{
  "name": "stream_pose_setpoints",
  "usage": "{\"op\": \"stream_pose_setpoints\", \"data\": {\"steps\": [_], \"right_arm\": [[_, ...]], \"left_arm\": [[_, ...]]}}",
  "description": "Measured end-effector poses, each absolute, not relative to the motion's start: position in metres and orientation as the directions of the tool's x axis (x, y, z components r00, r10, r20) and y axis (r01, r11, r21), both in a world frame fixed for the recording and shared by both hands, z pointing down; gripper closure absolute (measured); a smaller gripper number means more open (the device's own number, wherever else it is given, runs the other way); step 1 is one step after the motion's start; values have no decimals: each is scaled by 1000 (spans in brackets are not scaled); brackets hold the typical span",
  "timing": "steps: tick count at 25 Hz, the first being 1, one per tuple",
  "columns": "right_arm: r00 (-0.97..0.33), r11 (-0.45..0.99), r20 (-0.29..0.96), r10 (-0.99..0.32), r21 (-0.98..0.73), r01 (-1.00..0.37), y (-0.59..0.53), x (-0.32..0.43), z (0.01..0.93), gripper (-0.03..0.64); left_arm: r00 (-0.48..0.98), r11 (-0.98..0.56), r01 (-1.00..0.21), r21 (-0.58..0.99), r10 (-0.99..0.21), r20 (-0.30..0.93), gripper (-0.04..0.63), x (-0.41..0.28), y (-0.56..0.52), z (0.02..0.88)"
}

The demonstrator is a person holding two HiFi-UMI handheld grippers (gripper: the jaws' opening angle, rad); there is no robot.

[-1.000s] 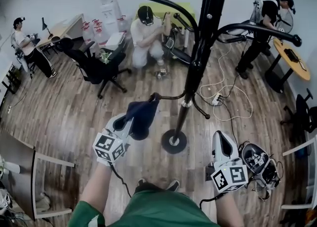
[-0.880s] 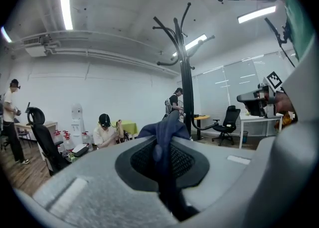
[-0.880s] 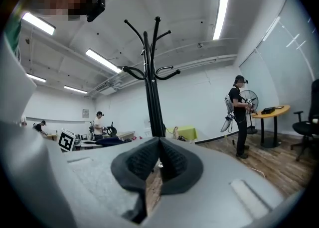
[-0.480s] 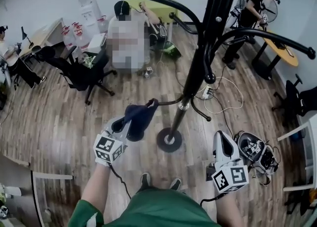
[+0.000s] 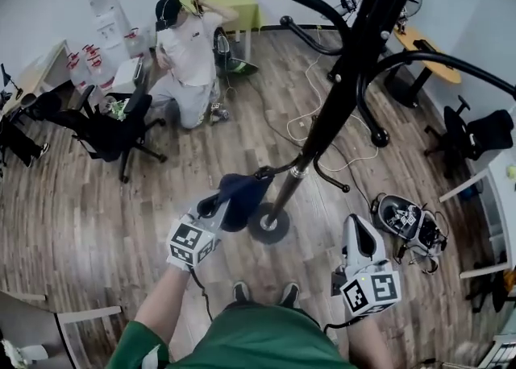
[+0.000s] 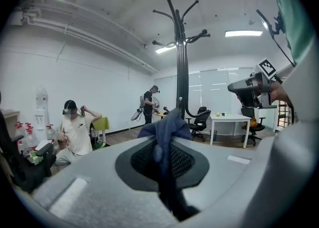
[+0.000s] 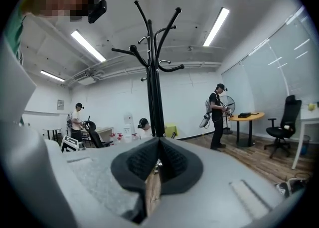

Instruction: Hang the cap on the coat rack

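Pinching a dark blue cloth cap [image 5: 242, 192], the grey left gripper [image 5: 216, 205] is shut tight on it — the cap sits at nine o'clock from the tall black metal coat rack [image 5: 326, 122], just beside a low hook [image 5: 276, 170]. The grey right gripper [image 5: 360, 229], at four o'clock, is closed — empty.

Lighting: bright, even, supplied by long white ceiling strip lights [image 7: 218, 25]. Shadows: soft. Edges: bent by fisheye distortion, darkened in gripper views. Foreground: blurred.

Office: swivel chairs [image 5: 109, 130], desks [image 6: 228, 118]
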State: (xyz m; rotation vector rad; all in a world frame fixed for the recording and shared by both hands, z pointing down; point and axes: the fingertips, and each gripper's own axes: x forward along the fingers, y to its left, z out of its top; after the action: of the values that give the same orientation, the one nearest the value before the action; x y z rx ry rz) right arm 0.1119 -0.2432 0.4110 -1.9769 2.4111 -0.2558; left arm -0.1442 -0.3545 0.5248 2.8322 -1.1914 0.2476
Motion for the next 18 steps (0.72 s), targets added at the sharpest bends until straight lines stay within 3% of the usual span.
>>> {"op": "stream_pose_setpoints", "data": {"steps": [12, 18], "right_arm": [[-30, 14, 133, -991, -119, -993, -217, 99, 425, 614], [-19, 6, 127, -992, -104, -995, -213, 93, 416, 614]], "left_arm": [[751, -703, -647, 294, -655, 87, 569, -118, -377, 564], [758, -708, -642, 295, -645, 101, 569, -109, -377, 565]]}}
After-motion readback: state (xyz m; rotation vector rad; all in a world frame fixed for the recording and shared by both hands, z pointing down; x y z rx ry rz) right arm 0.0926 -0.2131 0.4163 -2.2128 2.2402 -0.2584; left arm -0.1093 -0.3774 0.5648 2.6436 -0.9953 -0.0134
